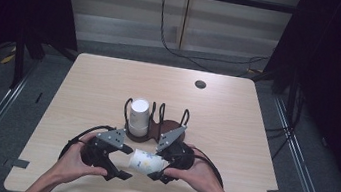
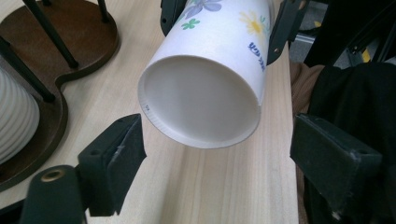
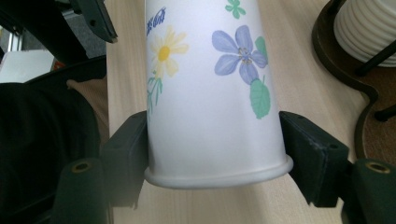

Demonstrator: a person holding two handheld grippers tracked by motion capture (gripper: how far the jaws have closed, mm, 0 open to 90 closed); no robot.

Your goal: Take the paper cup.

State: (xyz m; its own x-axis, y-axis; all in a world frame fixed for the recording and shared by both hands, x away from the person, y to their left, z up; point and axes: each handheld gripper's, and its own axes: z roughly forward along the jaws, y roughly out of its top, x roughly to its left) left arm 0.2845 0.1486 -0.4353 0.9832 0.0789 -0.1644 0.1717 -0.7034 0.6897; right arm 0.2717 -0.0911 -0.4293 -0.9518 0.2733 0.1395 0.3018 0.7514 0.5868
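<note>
A white paper cup point(image 1: 146, 162) printed with flowers lies level just above the table, near its front edge. My right gripper point(image 1: 158, 167) is shut on it close to the rolled rim; in the right gripper view both pads point(image 3: 133, 154) press the cup point(image 3: 210, 93) from either side. My left gripper point(image 1: 124, 163) faces the cup's other end. In the left gripper view its jaws point(image 2: 217, 140) stand wide, apart from the cup's recessed base point(image 2: 201, 93), and touch nothing. A hand holds each gripper.
A dark wooden cup holder point(image 1: 169, 126) with black wire loops stands mid-table behind the grippers, with a stack of white ribbed cups point(image 1: 138, 117) in its left bay. A black round hole point(image 1: 200, 84) sits at the table's far side. Dark clothing lies beyond the front edge point(image 2: 345, 93).
</note>
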